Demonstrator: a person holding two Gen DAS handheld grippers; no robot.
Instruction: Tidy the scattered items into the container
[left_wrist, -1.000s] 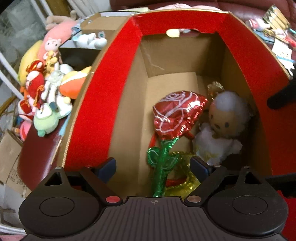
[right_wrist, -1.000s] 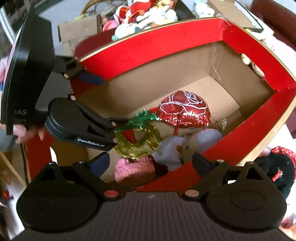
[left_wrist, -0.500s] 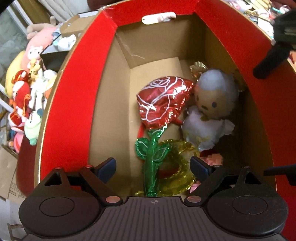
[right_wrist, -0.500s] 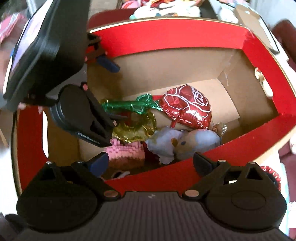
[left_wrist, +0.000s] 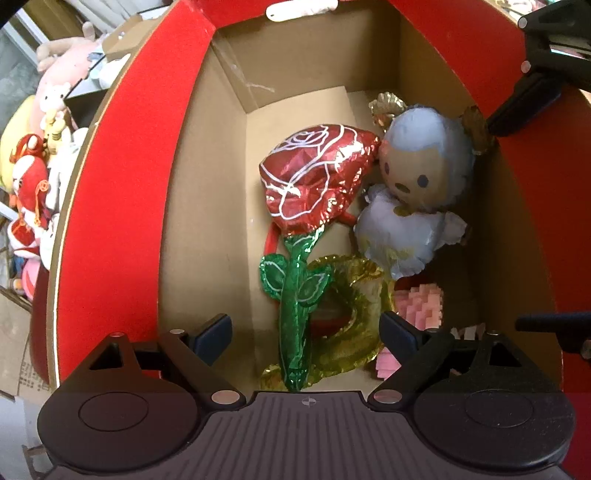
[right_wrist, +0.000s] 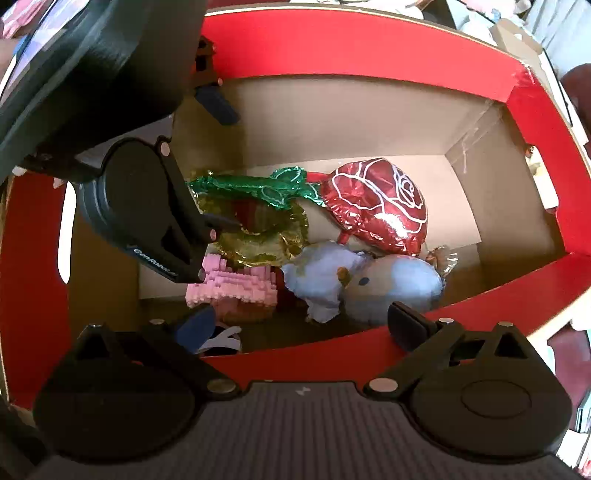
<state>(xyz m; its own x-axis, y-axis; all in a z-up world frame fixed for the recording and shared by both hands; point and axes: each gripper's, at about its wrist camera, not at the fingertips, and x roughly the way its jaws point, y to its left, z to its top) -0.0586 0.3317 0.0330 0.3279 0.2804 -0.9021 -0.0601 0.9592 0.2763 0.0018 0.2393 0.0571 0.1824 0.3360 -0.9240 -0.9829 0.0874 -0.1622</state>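
A red cardboard box (left_wrist: 122, 192) with a brown inside holds a red rose foil balloon (left_wrist: 314, 181) on a green stem, a pale blue doll balloon (left_wrist: 413, 206), a gold foil ring (left_wrist: 354, 295) and a pink block toy (left_wrist: 421, 302). My left gripper (left_wrist: 306, 332) hangs open and empty over the stem and the ring, inside the box's near end. In the right wrist view the same box (right_wrist: 351, 55), rose (right_wrist: 376, 203), doll (right_wrist: 369, 280) and pink toy (right_wrist: 236, 288) show. My right gripper (right_wrist: 301, 326) is open and empty above the near wall. The left gripper (right_wrist: 221, 164) reaches in from the left.
A heap of plush toys (left_wrist: 33, 184) lies left of the box, with flattened cardboard (left_wrist: 14, 332) below it. The right gripper's fingers (left_wrist: 524, 103) cross the box's right wall. A handle slot (right_wrist: 64, 229) is cut into the left end wall.
Both grippers have moved in over the box and lower, so its contents look larger. The left gripper now reaches deeper inside. Neither has closed, and the items lie as before.
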